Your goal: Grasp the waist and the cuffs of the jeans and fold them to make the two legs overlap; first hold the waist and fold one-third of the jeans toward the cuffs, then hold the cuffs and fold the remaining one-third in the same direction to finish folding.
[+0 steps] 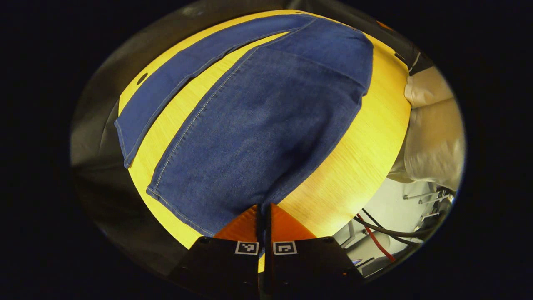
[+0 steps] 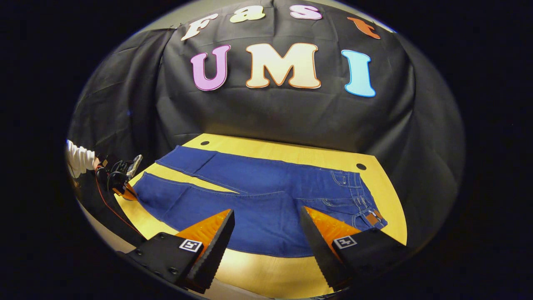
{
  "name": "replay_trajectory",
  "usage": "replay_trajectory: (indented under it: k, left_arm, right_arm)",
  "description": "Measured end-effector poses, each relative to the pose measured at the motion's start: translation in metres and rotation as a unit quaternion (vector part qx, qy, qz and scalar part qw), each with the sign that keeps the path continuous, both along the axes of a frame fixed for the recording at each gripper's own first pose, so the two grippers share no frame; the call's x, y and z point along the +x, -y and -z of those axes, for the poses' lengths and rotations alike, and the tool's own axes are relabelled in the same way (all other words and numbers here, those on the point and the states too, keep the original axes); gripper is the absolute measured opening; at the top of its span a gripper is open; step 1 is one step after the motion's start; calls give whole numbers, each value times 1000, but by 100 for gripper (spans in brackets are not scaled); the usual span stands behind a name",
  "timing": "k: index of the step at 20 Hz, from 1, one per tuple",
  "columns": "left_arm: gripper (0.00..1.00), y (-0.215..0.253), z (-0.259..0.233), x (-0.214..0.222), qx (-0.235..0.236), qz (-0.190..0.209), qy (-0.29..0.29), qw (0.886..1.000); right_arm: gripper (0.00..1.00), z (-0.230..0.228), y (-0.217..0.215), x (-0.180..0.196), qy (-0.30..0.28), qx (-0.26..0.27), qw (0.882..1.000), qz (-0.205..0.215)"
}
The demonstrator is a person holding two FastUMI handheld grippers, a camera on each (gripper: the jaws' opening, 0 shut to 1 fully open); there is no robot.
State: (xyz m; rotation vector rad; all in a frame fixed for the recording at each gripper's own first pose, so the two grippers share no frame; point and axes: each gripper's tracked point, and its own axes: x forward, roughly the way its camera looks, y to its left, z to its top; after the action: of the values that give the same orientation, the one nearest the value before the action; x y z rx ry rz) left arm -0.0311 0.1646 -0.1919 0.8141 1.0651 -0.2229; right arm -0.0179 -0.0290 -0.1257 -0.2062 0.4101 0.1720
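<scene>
left gripper [image 1: 263, 207]: jaws together, the tips at the cuff edge of the nearer leg; whether cloth is caught between them, cannot tell.
right gripper [image 2: 266, 216]: jaws wide apart, above the near edge of the jeans, holding nothing.
jeans [image 2: 266, 191]: one pair, spread flat on the tabletop [image 2: 291, 154], two legs lying apart in a narrow v, waist at the right in the right gripper view.
cuffs: two, at the left end; one lies by the left gripper, seen far off with a white sleeve [image 2: 79, 158].
tabletop: yellow wood grain, two dark round holes along its far edge.
surroundings: black cloth wall behind; red and black cables [image 1: 374, 233] below the tabletop edge.
</scene>
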Motion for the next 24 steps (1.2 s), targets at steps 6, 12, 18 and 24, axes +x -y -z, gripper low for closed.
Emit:
replay_trajectory:
  k: [6,12,18,24]
  left_arm:
    - [0,2,-3,2,-15,-31,-5,999]
    - [0,1,-2,4,-10,-38,-11,999]
    - [0,1,-2,3,-8,-42,-37,998]
    - [0,1,-2,4,-10,-43,-49,998]
  right_arm:
    - [98,15,38,10,-49,16,999,-18]
    - [98,47,128,30,-129,-98,986,-35]
    - [98,92,178,33,-216,-224,946,-96]
    - [99,141,193,20,-308,-314,881,-175]
